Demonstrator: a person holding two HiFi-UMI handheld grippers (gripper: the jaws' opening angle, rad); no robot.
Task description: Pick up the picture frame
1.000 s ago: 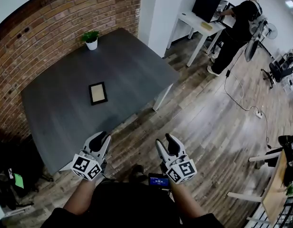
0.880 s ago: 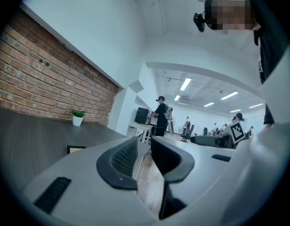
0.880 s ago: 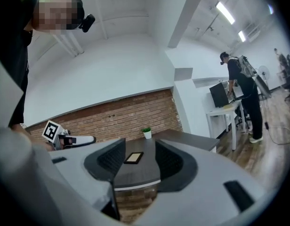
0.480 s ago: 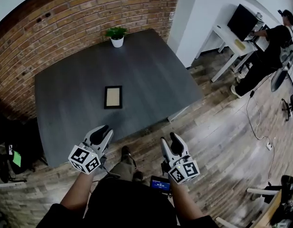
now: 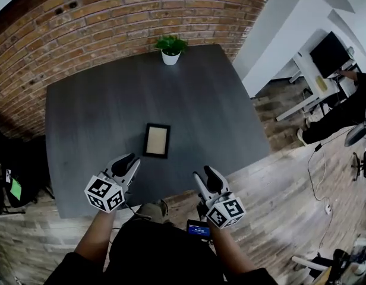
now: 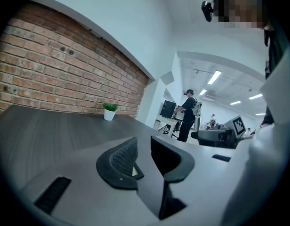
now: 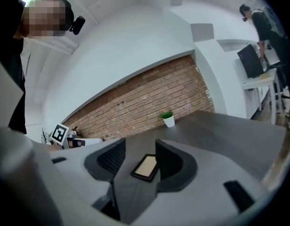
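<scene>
A small black picture frame [image 5: 157,140] with a tan inset lies flat near the middle of the dark grey table [image 5: 88,111]. In the right gripper view the frame [image 7: 146,167] shows between the jaws, some way ahead on the tabletop. My left gripper [image 5: 128,162] hovers over the table's near edge, just left of and short of the frame, jaws apart and empty. My right gripper [image 5: 204,178] hangs at the table's near edge, to the right of the frame, open and empty. In the left gripper view only a pale sliver of the frame [image 6: 134,172] peeks between the jaws.
A small potted plant [image 5: 170,49] stands at the table's far edge by the brick wall [image 5: 111,16]. A person [image 5: 343,105] stands at a white desk [image 5: 308,76] with a monitor at the right. Wood flooring [image 5: 290,206] lies to the right of the table.
The view has swung left and closer to the table; the frame now lies just ahead of both grippers. Both grippers moved forward from over the floor to the table's near edge.
</scene>
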